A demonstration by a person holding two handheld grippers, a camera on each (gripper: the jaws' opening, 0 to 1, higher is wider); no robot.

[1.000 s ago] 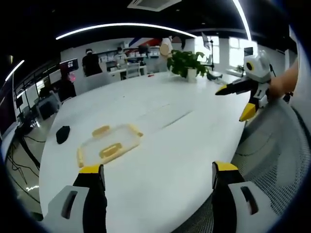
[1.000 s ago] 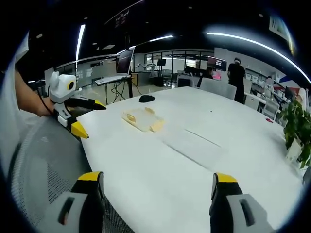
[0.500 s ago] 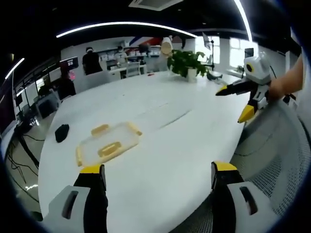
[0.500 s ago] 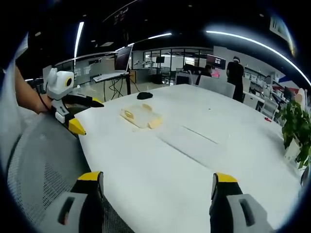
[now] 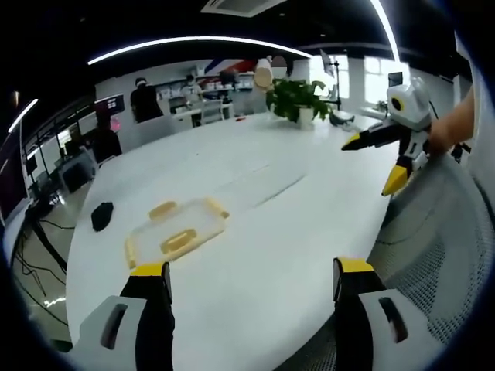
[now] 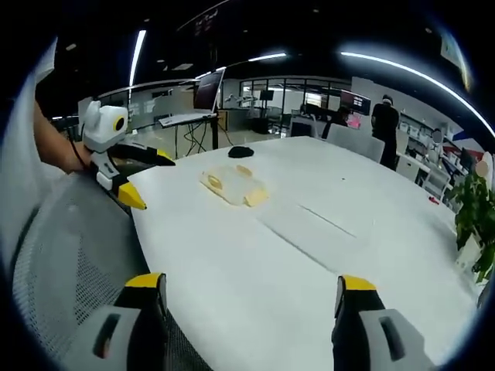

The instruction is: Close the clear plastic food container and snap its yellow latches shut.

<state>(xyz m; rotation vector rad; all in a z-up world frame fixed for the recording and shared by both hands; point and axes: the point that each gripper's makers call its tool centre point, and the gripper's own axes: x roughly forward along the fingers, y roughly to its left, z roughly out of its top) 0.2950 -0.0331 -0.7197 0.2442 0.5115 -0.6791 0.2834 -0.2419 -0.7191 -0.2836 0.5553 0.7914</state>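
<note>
Left gripper view: my left gripper (image 5: pixel 246 278) has its jaws spread wide, nothing between them. The clear plastic food container (image 5: pixel 176 232) lies flat on the white table (image 5: pixel 255 224), ahead of the left jaw tip and apart from it; yellow latches (image 5: pixel 177 241) visible on its edges. A black object (image 5: pixel 101 216) sits beyond it to the left. The right gripper (image 5: pixel 379 162) hangs far ahead on the right, jaws parted, empty.

Right gripper view: my right gripper (image 6: pixel 246 282) is wide open and empty. The container (image 6: pixel 233 185) lies well ahead, left of centre. The left gripper (image 6: pixel 143 176) is off to its left, jaws apart. A potted plant (image 6: pixel 476 224) stands at far right.
</note>
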